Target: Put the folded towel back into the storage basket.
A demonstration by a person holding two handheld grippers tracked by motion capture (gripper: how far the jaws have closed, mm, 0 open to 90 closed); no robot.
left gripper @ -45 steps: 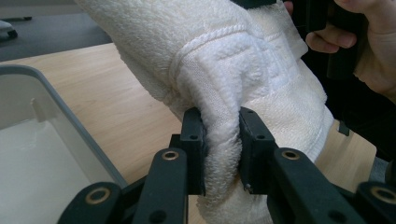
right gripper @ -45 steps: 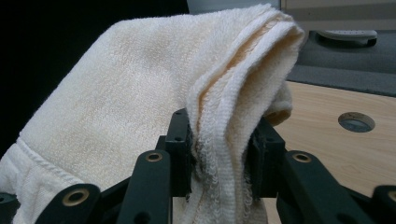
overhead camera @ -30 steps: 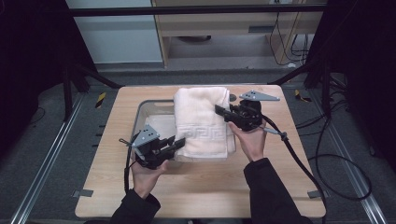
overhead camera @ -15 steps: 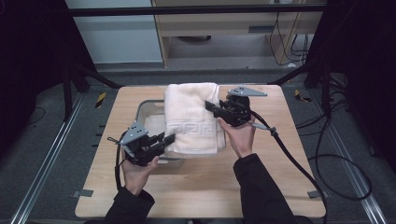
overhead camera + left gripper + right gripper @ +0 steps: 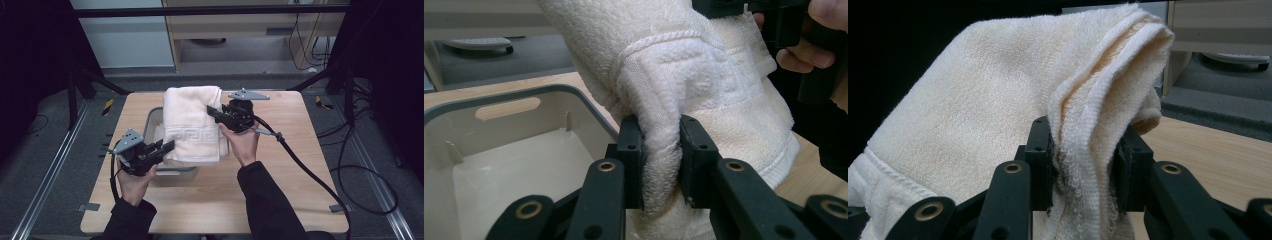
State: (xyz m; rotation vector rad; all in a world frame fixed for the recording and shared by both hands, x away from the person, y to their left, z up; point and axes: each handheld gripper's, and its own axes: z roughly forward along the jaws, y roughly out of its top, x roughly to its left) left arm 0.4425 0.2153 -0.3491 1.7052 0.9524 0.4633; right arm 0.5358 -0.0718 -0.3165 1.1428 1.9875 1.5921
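Note:
A folded cream towel (image 5: pixel 192 122) with a woven key-pattern band hangs over a grey plastic bin (image 5: pixel 151 121) on the wooden table. My left gripper (image 5: pixel 169 146) is shut on the towel's near left edge; in the left gripper view the terry cloth (image 5: pixel 684 95) bulges between the jaws (image 5: pixel 661 165). My right gripper (image 5: pixel 214 113) is shut on the towel's right edge higher up, and the right gripper view has the layered hem (image 5: pixel 1088 125) pinched between its jaws (image 5: pixel 1087 167). The towel is held off the table, above the bin's opening (image 5: pixel 509 165).
The wooden table (image 5: pixel 300 165) has bare room to the right and front of the bin. A black cable (image 5: pixel 300 160) trails from the right gripper across the table to the floor. Metal rails and dark stands flank the table; a cabinet stands behind.
Both grippers have carried the towel leftward and away from me, so it now hangs over the bin. The left gripper moved left, the right lifted higher.

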